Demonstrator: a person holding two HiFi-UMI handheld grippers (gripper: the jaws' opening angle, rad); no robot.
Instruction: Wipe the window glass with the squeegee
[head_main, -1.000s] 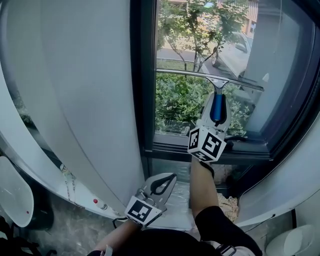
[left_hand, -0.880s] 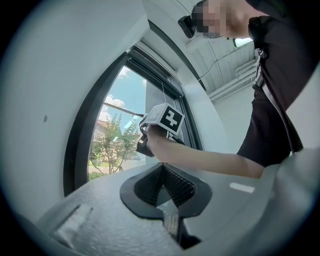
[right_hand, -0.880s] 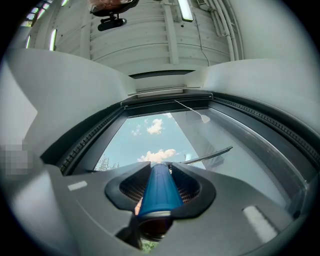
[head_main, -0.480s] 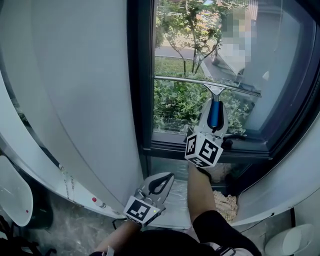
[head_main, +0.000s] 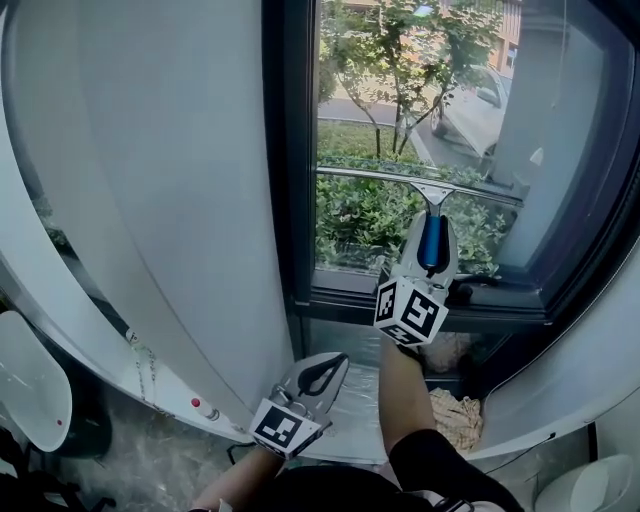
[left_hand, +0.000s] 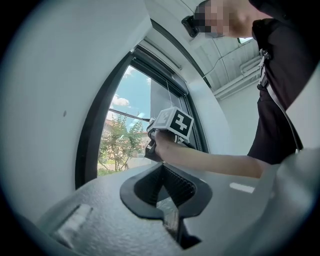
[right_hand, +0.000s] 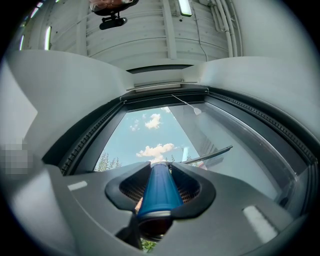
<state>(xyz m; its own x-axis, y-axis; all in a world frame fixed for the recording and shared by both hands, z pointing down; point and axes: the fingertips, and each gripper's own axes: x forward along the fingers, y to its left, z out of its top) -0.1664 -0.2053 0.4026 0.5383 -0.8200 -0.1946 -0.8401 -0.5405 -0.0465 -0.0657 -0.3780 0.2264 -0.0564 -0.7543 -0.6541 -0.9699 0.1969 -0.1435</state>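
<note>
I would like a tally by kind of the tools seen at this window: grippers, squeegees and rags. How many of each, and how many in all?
Grippers: 2, the left gripper with fingers together and empty, the right gripper shut on the blue handle
Squeegee: 1
Beige rag on the floor: 1
Total: 4

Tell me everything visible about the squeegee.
The squeegee has a long thin metal-looking blade bar, a short silvery neck and a round blue handle. The right hand-held gripper is shut on the handle. The bar lies nearly level, right end slightly lower, apparently against the lower window glass.
</note>
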